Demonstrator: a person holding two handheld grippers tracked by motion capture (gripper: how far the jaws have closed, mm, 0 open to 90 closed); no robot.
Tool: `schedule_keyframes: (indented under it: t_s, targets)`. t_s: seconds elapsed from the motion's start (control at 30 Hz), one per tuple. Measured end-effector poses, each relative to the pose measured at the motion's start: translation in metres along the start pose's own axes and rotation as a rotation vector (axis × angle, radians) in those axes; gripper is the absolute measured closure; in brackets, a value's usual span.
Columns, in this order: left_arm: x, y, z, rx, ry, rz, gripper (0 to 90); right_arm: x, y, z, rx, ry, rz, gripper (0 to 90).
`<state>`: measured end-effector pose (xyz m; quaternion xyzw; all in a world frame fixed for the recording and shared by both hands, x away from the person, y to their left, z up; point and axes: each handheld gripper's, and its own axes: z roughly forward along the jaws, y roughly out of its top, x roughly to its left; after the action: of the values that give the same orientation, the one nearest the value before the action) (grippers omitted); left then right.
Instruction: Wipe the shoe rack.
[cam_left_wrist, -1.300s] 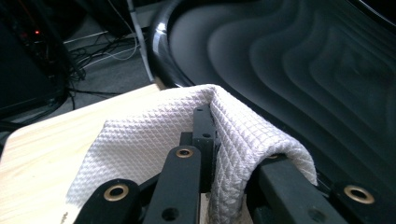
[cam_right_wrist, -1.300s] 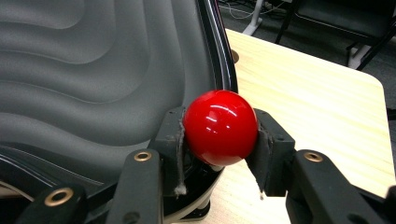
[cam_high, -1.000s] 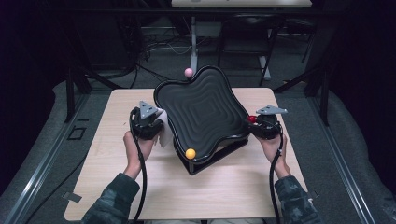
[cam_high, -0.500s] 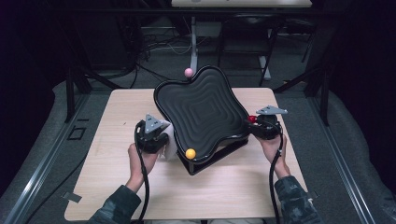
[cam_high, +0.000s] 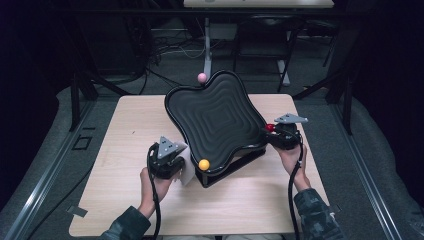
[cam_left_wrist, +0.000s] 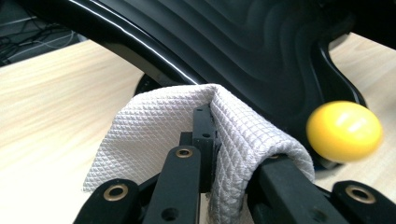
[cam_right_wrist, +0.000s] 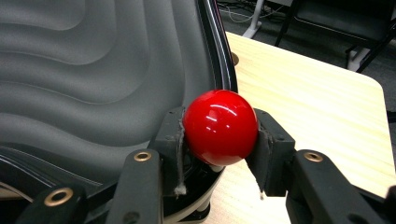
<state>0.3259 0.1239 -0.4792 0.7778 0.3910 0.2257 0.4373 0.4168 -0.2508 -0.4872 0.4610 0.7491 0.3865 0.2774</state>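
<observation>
Left claw (cam_high: 176, 161) moved nearer, clamping cloth (cam_left_wrist: 154, 135), right claw (cam_right_wrist: 219, 135) gripping red ball (cam_right_wrist: 220, 127)

The person wears long sleeves (cam_high: 315, 212) in a dark, mottled camouflage-like pattern. Each hand carries a black gripper. The left gripper (cam_high: 169, 161) and the right gripper (cam_high: 283, 134) are both topped by a grey three-cornered plate, and a black cable trails back from each along the forearm. Seen close, the jaws are matte black bars with brass-coloured rivet rings at the joints — the right gripper's pads show frayed, pale threads at their edges.
</observation>
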Motion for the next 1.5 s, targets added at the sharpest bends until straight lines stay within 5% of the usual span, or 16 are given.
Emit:
schedule_keyframes:
  t_s: [0.8,1.5]
  targets:
    - [-0.027,-0.015,-0.005,0.032,-0.104,0.022,85.5,0.000,-0.001,0.000,-0.009,-0.003,-0.009,59.4]
    - [-0.015,-0.011,-0.005,0.014,-0.076,0.015,85.4,0.000,-0.002,0.000,-0.009,-0.005,-0.016,59.5]
